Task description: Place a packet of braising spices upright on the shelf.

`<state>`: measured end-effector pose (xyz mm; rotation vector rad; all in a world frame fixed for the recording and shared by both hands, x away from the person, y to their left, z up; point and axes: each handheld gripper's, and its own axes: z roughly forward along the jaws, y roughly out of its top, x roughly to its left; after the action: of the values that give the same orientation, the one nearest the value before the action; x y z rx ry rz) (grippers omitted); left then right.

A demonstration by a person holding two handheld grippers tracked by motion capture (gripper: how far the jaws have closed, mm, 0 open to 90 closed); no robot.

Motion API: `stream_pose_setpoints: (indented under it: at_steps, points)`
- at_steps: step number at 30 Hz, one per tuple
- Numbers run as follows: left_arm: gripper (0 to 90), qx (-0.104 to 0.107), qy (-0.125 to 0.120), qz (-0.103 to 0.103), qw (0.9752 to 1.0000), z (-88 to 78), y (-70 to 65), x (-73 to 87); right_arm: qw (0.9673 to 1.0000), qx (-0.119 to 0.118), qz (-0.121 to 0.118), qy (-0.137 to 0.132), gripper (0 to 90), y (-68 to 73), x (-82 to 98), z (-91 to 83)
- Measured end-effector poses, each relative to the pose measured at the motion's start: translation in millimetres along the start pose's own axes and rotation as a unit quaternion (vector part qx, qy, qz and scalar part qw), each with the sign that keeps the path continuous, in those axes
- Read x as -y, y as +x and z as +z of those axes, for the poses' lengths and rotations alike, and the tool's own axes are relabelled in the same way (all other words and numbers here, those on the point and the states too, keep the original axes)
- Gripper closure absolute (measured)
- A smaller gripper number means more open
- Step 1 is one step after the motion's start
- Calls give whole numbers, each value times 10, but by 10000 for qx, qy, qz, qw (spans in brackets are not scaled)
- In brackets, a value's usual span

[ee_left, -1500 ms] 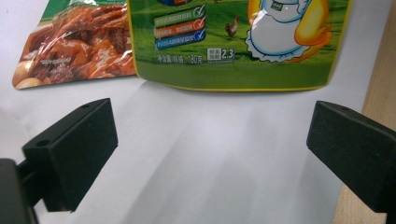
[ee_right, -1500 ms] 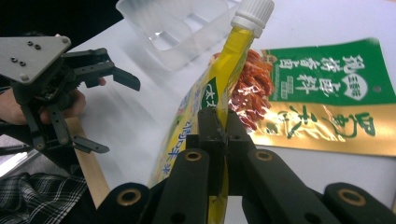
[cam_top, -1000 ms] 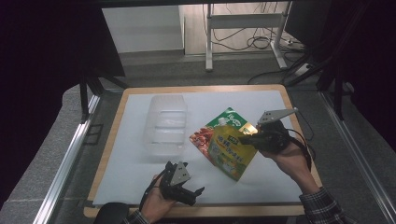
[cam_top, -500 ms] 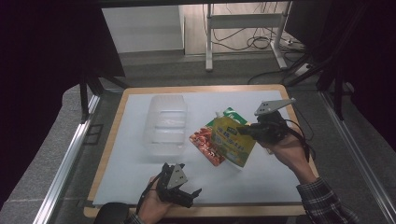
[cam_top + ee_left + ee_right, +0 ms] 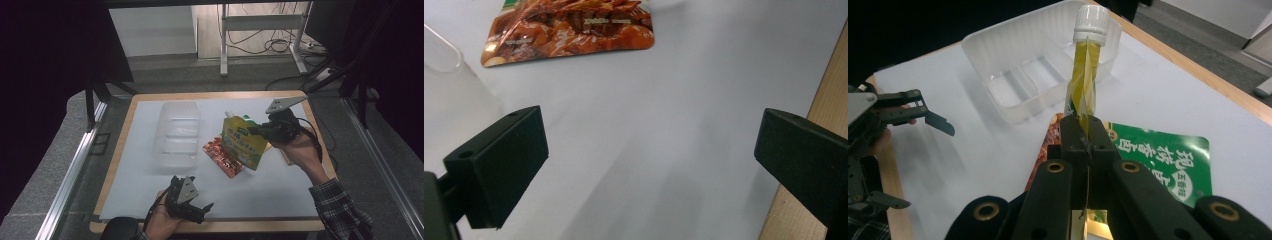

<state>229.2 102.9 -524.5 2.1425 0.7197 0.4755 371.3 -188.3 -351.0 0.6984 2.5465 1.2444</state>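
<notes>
My right gripper (image 5: 256, 131) is shut on the edge of a yellow-green spouted pouch (image 5: 242, 144) with a white cap and holds it upright above the mat. In the right gripper view the pouch (image 5: 1084, 80) rises edge-on from the closed jaws (image 5: 1087, 136), cap (image 5: 1091, 21) uppermost. Under it lie a red snack packet (image 5: 221, 154) and a green packet (image 5: 1159, 156). My left gripper (image 5: 199, 211) rests open near the front edge with nothing between its jaws (image 5: 649, 155). The red packet (image 5: 569, 27) lies ahead of it.
A clear plastic tray (image 5: 177, 131) with ribbed compartments stands left of the packets, seen also as the tray (image 5: 1038, 60) beyond the pouch. A white mat (image 5: 280, 190) covers a wooden board (image 5: 210, 95). Metal rails run along both sides.
My right gripper has carried the pouch up and to the left, turning it from lying flat to standing upright. The red packet beneath now shows. The left gripper has stayed in place.
</notes>
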Motion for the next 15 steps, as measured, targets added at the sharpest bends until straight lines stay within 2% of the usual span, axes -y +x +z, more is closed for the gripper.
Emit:
stream_pose_setpoints:
  at_steps: [5, 15]
  points:
    - [0, -55, -31, -104, 9999, -28, 34, 17, 10000, -51, 62, -53, 887, -78, -63, 67]
    - [0, -62, -46, -135, 9999, -39, 43, 27, 9998, -122, 67, -152, 887, -167, -175, 179]
